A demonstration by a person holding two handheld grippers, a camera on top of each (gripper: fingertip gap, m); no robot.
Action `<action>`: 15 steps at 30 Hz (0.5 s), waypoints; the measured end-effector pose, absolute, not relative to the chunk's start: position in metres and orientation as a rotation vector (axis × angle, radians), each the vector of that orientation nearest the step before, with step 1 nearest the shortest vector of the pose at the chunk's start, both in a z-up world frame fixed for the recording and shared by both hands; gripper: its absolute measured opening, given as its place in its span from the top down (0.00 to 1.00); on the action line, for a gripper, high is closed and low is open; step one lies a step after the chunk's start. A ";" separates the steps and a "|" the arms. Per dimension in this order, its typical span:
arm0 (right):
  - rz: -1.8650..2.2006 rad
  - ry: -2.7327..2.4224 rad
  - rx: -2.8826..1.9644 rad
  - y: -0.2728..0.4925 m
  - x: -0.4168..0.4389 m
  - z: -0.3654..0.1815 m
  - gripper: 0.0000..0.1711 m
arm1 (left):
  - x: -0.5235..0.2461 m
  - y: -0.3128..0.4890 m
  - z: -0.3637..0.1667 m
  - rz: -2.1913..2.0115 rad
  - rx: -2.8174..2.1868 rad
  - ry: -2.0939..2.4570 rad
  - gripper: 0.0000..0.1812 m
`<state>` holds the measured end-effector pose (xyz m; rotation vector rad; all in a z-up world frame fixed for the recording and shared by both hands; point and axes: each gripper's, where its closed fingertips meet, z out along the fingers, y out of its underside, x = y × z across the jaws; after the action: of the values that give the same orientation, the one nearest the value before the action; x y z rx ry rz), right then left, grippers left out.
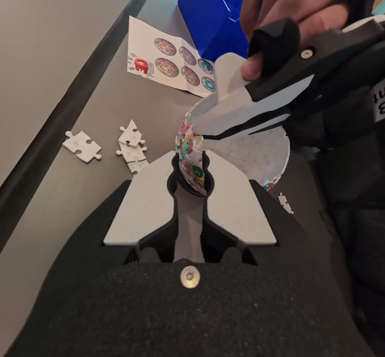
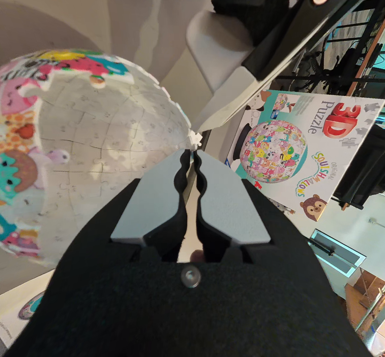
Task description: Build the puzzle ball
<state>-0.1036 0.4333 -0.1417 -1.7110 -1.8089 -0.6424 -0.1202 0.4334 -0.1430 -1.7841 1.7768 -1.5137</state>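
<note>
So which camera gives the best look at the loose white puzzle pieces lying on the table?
The left wrist view: loose puzzle pieces lie plainly on the grey table beside the half-built puzzle ball. The right wrist view shows none of them.

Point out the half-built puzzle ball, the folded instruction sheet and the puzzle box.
Half-built puzzle ball (image 2: 108,138), right wrist view, on its white inner surface.
Folded instruction sheet (image 1: 145,40), left wrist view, on a blank white part near its top.
Puzzle box (image 2: 333,169), right wrist view, on its printed lid.
</note>
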 end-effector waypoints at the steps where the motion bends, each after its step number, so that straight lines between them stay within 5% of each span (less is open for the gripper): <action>1: -0.638 -1.810 -1.708 0.433 -0.104 -0.141 0.99 | -0.121 0.433 -0.142 -1.514 -1.782 1.781 0.89; 15: -0.812 -1.889 -1.494 0.439 -0.106 -0.132 0.99 | -0.114 0.450 -0.136 -1.693 -1.793 1.654 0.87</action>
<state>-0.1058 0.4388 -0.1319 -1.4935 -1.8895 -0.8120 -0.1137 0.4502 -0.1357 -1.7934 1.6544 -1.6930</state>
